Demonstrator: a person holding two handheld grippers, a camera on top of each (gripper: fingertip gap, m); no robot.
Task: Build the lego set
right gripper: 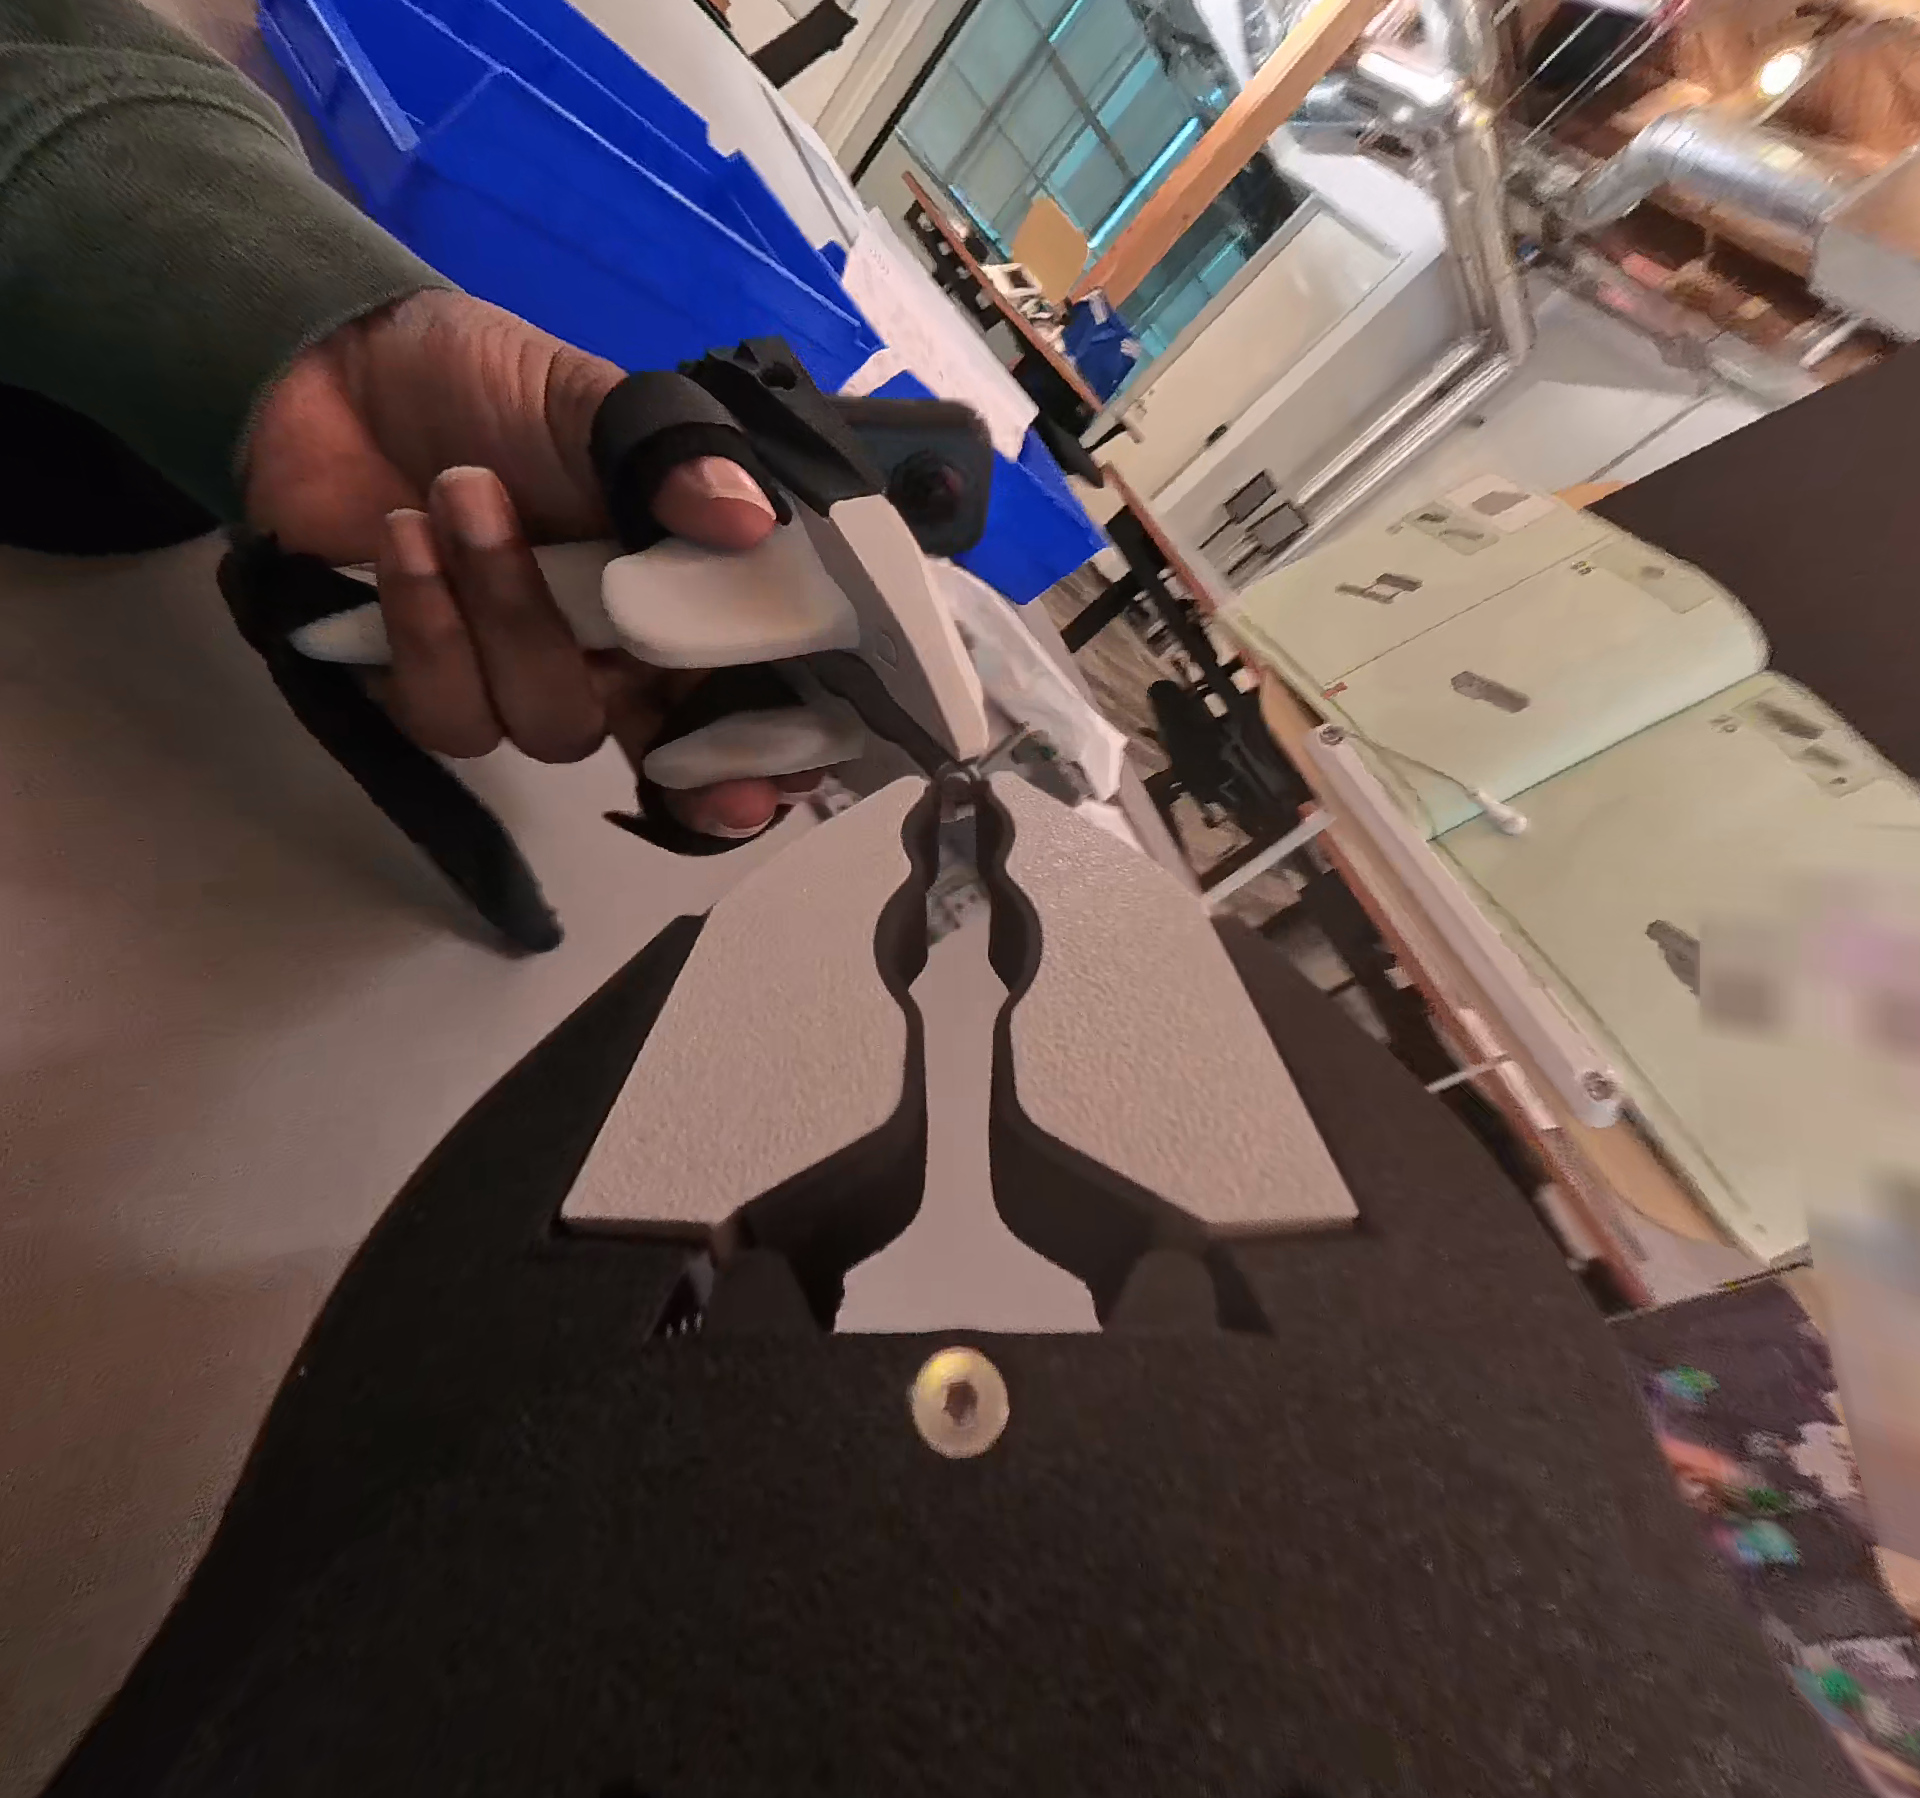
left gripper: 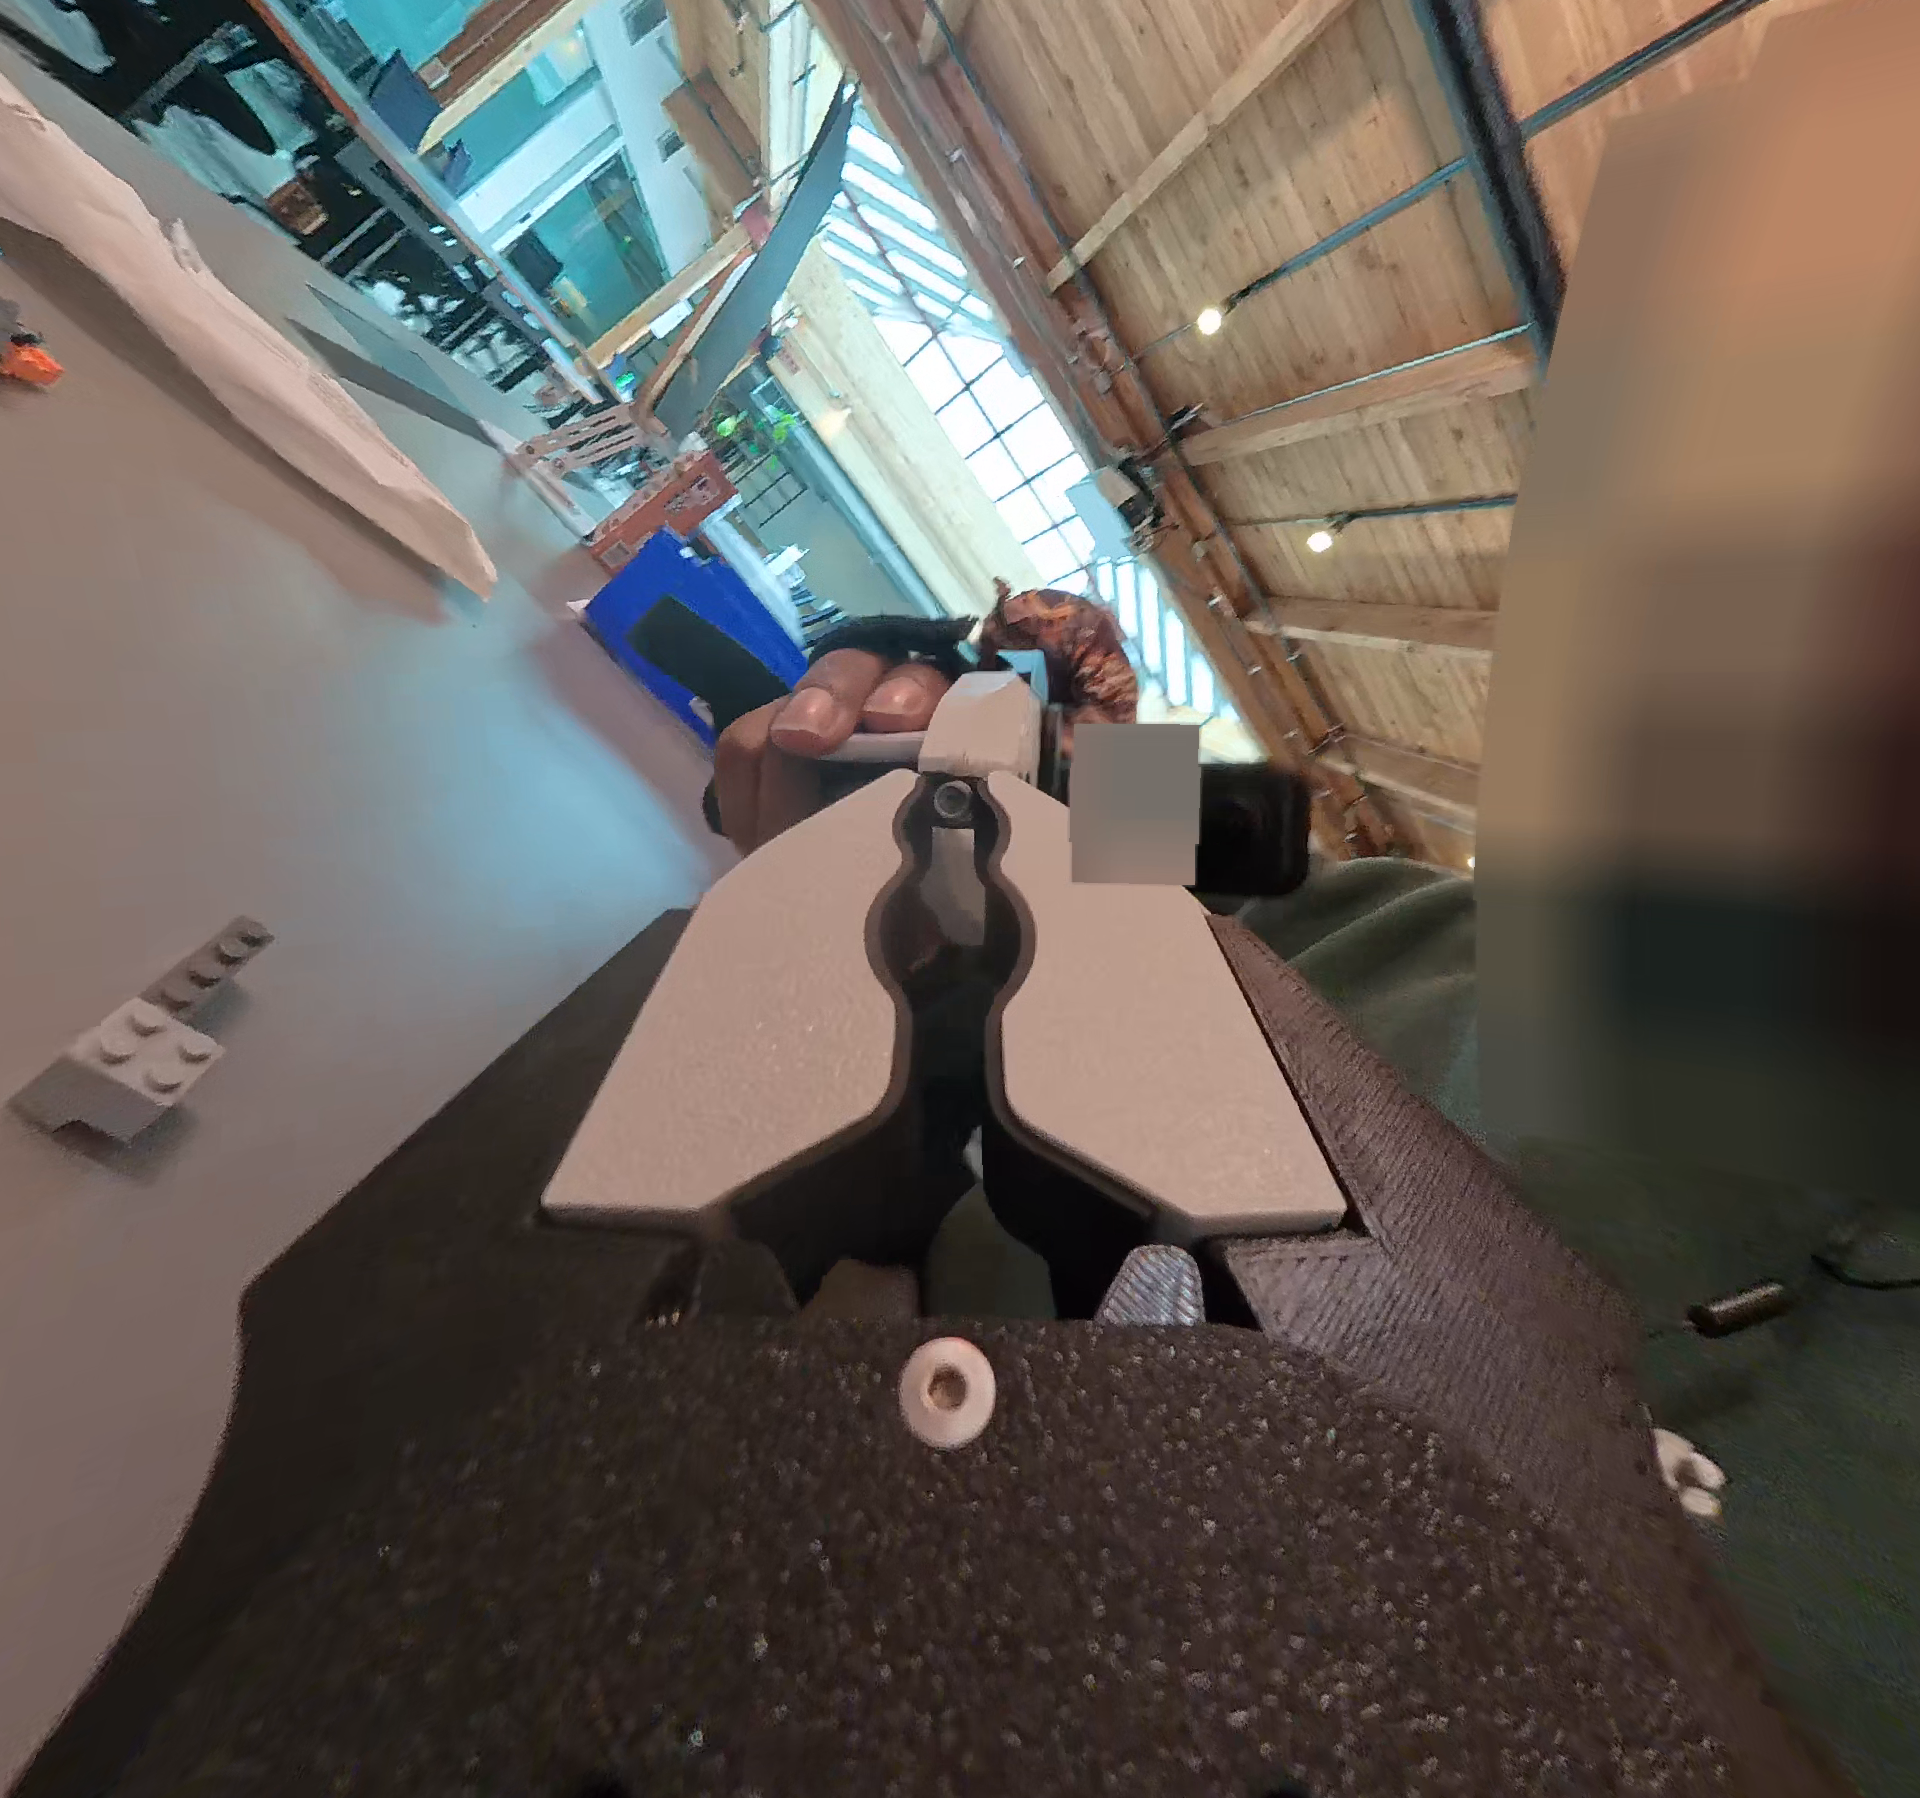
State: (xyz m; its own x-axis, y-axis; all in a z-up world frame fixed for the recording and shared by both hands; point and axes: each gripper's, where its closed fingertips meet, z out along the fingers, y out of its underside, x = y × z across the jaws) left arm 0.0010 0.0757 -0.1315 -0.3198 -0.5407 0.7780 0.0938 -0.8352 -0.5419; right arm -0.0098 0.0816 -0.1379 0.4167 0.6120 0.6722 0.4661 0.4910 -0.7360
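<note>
- Left wrist view: left gripper (left gripper: 951, 798) is tilting up off the tabletop (left gripper: 260, 761), jaws clenched down to a narrow slit at the tips, seemingly pinching a small dark round-ended piece (left gripper: 951, 801); too small to tell what it is.
- Right gripper (left gripper: 982, 725) is meeting it tip to tip, head-on, with the person's hand (left gripper: 831, 720) behind it.
- 2 grey lego pieces are lying on the tabletop at left: a chunky studded brick (left gripper: 130, 1068) and a thin studded plate (left gripper: 213, 964), touching or overlapping, apparently unattached to any build.
- Small orange bits (left gripper: 26, 361) are sitting far left by a white paper sheet (left gripper: 260, 377); blue bin (left gripper: 696, 626) is beyond.
- Right wrist view: right gripper (right gripper: 961, 787) jaws are nearly clenched, tips gripping something thin and wiry (right gripper: 977, 766); cannot tell what.
- Left gripper (right gripper: 935, 709) is coming in from the left, held by a hand (right gripper: 488, 543) in a green sleeve (right gripper: 135, 190), its tip touching the right one's tip.
- Blue bins (right gripper: 540, 159) are lining the tabletop behind; the pale green surface at right is blurred.
- Progress: looking early. No assembled model is showing in either view, only loose pieces. Judging the current step as a mid-air join or handover of 1 tiny part between both grippers; nearly all building seems left.
</note>
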